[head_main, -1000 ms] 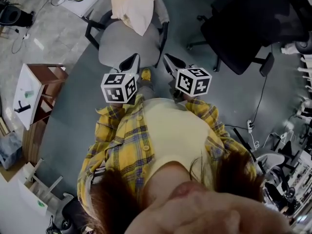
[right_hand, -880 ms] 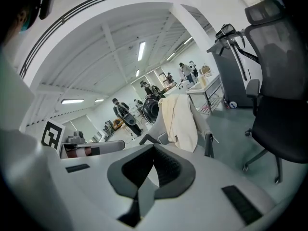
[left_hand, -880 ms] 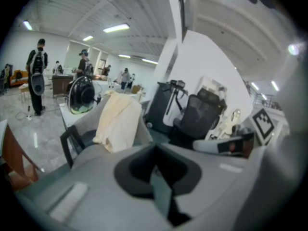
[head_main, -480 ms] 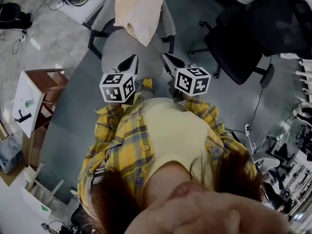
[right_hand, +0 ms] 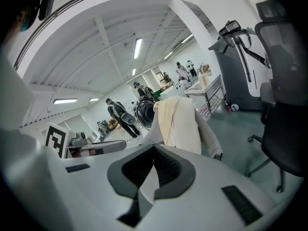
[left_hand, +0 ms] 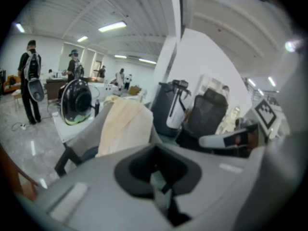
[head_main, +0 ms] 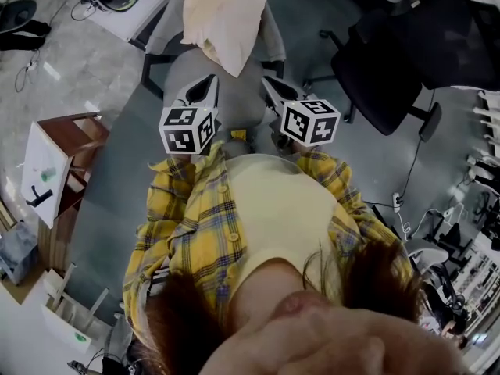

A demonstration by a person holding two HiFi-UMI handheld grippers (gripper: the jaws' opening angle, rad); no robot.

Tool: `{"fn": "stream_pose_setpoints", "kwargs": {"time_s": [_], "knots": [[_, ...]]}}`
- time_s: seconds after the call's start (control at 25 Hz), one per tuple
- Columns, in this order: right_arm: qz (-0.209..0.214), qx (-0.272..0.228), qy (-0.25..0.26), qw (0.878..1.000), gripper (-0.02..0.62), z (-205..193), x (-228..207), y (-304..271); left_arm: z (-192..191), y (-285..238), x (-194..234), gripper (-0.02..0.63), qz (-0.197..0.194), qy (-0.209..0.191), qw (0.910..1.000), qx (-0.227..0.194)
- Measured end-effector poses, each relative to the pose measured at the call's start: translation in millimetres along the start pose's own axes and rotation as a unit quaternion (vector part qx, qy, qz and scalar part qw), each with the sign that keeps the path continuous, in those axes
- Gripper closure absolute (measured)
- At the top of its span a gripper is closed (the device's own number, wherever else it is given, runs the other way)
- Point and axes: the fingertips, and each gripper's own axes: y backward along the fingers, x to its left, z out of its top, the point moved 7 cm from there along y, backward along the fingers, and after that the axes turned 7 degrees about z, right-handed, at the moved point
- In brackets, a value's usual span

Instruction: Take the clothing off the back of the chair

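A cream garment point(head_main: 226, 12) hangs over the back of a grey office chair point(head_main: 195, 73) in front of me; it also shows as the garment point(left_hand: 126, 125) in the left gripper view and the garment point(right_hand: 180, 121) in the right gripper view. My left gripper point(head_main: 206, 90) is over the chair's seat, short of the garment, with its jaws shut on nothing. My right gripper point(head_main: 272, 89) is beside it at the seat's right edge, its jaws together and nothing between them. In their own views the left gripper point(left_hand: 157, 151) and the right gripper point(right_hand: 155, 148) both point at the draped chair back.
A black office chair point(head_main: 391, 61) stands to the right, seen also as the black chair point(right_hand: 284, 105). A small wooden table point(head_main: 58, 151) stands at the left. A white table with a round black fan point(left_hand: 77, 101) stands behind the chair. Several people stand far off.
Both grippers have moved forward toward the chair and now reach over its seat. Their jaws have stayed shut.
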Motion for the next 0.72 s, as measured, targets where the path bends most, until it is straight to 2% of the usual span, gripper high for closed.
{"fn": "stream_pose_setpoints", "kwargs": {"time_s": [0.24, 0.44, 0.72], "knots": [[0.007, 0.009, 0.000, 1.000, 0.583, 12.9, -11.7, -8.3, 14.6, -21.1, 6.9, 0.601, 0.004, 0.015, 0.9998, -0.013], [0.035, 0.023, 0.004, 0.999, 0.583, 38.7, -29.6, -23.1, 32.0, -45.7, 7.4, 0.601, 0.006, 0.051, 0.9986, -0.011], [0.053, 0.051, 0.014, 0.997, 0.583, 74.5, -68.1, -44.4, 54.2, -96.4, 8.3, 0.601, 0.026, 0.051, 0.9983, -0.011]]}}
